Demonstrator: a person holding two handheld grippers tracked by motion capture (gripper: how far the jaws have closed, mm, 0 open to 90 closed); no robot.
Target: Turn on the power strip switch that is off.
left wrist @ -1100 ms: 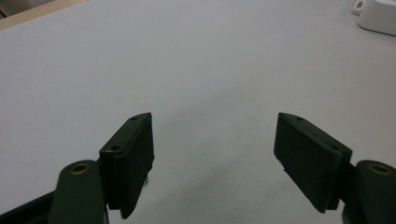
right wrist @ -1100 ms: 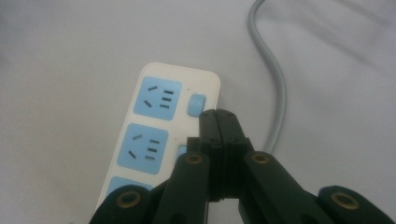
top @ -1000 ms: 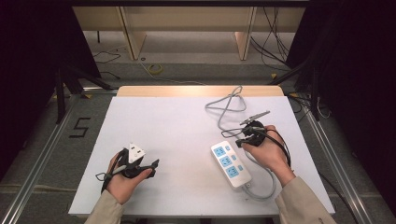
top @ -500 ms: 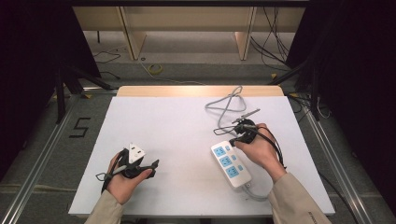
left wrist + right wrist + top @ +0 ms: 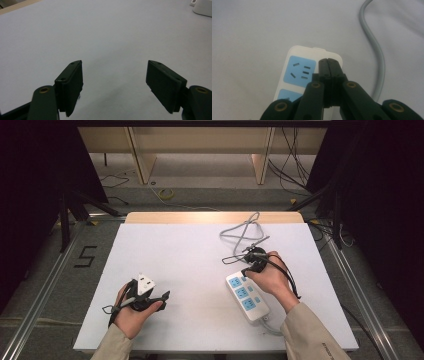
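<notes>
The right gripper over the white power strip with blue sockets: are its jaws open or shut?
Shut. In the right gripper view the right gripper has its two black jaws pressed together with nothing between them, above the white power strip.

White power strip point(image 5: 247, 296) w/ light-blue socket panels, at 4 o'clock on the pale grey-white table point(image 5: 190, 260). Grey cable point(image 5: 245, 232) at 1 o'clock. White plug adapter point(image 5: 145, 284) at 8 o'clock. Both grippers black: left point(image 5: 113, 87), right point(image 5: 329, 67). Beige sleeves point(image 5: 310, 335).
</notes>
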